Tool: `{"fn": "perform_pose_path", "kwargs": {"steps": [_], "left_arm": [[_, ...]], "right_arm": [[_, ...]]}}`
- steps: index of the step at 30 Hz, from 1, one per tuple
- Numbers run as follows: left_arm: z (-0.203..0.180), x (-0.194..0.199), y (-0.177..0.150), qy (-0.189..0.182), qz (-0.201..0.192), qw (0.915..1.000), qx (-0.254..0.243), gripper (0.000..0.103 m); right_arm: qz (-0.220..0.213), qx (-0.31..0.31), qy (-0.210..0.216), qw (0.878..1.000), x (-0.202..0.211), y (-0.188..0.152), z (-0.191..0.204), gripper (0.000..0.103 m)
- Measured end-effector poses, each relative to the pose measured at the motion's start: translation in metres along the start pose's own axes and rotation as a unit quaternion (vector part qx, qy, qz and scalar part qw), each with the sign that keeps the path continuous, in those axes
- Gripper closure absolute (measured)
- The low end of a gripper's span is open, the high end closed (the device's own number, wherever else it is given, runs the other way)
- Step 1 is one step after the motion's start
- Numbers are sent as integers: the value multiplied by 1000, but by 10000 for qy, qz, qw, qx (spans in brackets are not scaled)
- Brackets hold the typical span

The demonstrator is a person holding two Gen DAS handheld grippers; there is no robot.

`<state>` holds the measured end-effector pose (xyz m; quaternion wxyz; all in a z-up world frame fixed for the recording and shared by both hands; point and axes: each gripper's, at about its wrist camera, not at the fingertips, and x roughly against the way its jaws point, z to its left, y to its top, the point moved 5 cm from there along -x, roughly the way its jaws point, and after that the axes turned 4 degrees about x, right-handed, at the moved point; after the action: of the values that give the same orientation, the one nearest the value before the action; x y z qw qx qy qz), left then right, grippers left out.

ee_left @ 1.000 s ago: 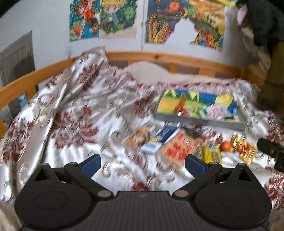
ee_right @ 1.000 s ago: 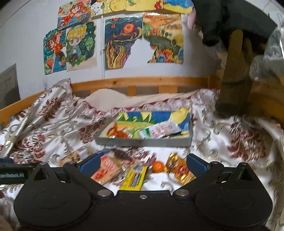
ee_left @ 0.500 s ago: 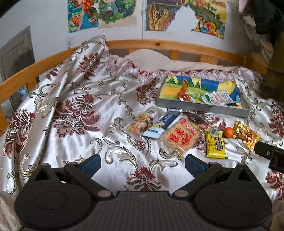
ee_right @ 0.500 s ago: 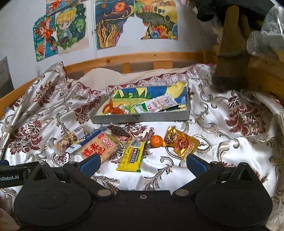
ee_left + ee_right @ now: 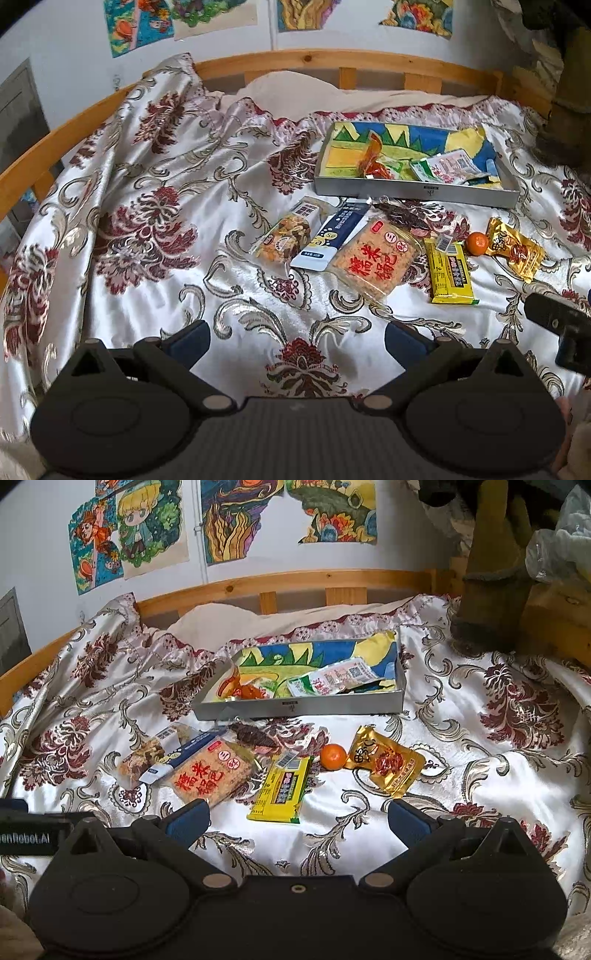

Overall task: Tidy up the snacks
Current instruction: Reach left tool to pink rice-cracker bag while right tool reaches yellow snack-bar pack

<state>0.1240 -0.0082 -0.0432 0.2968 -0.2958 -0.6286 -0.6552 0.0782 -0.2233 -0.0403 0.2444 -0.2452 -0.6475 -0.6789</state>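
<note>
Right claw [image 5: 297, 821] agape near lengthwise-pointing yellow packet [image 5: 282, 789]

You have one grey tray [image 5: 332, 705], roughly four packets inside it though they overlap, six snack packets loose on the bedspread [image 5: 480, 775], one small orange [image 5: 333, 756], four drawings [image 5: 129, 531] on the wall, two grippers, both with jaws spread

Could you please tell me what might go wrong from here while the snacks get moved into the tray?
The orange touches the gold packet and may roll across the slick bedspread if that packet is lifted. The rice cracker pack overlaps the blue sachet, so a grab could drag both.
</note>
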Motion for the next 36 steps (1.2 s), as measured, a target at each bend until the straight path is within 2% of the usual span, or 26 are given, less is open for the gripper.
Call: {"fn": "perform_pose_path", "kwargs": {"steps": [9,14,20,24,29,32,36], "left_arm": [[2,-26,18,-301,178,9991,-251,1],[1,-46,24,-554,287,9977,-272,1],[-5,-62,31,-812,267,9955,-410,1],[-11,-78,37,-890,165,9934,-706,1],[-22,-100,45,-1039,-98,9878,-1152,1],[-32,-106,46,-1333,-304,9802,-1431,1],[-43,-117,41,-1685,-299,9707,-1685,1]], "right_arm": [[256,268,181,9991,-12,2,10,1],[606,207,379,9972,-28,2,13,1],[620,54,425,9972,-43,17,1,1],[773,51,423,9961,-66,26,-12,1],[1147,-172,484,9921,-103,26,-24,1],[1124,-396,571,9912,-112,27,-31,2],[983,-653,901,9889,-119,32,-35,2]]}}
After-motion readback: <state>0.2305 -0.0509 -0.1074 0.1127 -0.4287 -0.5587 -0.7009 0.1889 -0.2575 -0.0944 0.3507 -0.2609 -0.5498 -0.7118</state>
